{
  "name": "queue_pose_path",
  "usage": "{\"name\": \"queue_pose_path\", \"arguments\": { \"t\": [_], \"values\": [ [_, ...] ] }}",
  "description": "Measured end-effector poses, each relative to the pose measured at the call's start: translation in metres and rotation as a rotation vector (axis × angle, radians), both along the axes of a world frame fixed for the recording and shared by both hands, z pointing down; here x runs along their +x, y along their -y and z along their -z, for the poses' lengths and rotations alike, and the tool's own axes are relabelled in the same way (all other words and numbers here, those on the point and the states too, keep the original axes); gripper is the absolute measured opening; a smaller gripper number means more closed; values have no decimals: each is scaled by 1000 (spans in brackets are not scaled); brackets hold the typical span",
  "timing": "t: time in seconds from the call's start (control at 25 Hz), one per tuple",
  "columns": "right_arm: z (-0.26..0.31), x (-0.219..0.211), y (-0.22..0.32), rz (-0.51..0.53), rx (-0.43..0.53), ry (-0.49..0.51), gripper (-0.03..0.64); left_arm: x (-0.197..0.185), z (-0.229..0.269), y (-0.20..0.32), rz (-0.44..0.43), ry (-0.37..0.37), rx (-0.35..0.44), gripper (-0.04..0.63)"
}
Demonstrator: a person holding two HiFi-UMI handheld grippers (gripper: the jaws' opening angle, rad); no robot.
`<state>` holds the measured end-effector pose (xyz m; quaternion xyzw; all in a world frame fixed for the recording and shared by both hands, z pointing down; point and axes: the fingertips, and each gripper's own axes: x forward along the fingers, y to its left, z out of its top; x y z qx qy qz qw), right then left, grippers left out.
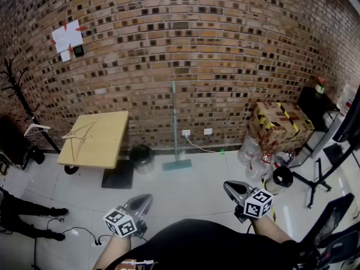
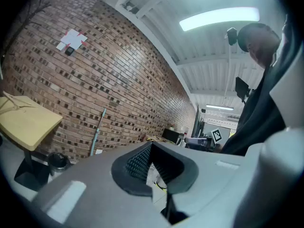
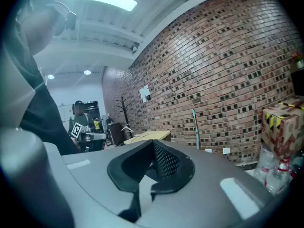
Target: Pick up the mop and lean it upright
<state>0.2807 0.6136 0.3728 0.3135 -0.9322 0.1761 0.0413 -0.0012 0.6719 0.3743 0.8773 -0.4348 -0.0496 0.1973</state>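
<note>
Seemingly, the mop [image 1: 175, 125] is leaning upright against the brick wall [image 1: 225, 49]; left gripper [image 1: 143, 201] and right gripper [image 1: 230, 189] are hovering clenched, empty.

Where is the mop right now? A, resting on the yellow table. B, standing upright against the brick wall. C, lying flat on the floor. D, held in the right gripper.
B: the mop stands upright with its handle against the brick wall and its head on the floor, while the right gripper is shut on nothing, well apart from it.
</note>
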Motion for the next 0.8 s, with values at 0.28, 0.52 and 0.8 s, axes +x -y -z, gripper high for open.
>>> {"name": "queue_pose_path", "arguments": {
  "t": [0.28,0.52,0.8],
  "values": [
    [-9,39,-3,8,2,-4,12,46,-1,-4,-19,2,-18,0],
    [-23,38,10,13,-21,-6,12,43,-8,1,-2,6,-31,0],
    [-14,-20,45,8,7,-29,12,-11,-19,41,-17,-24,-19,0]
  ]
}}
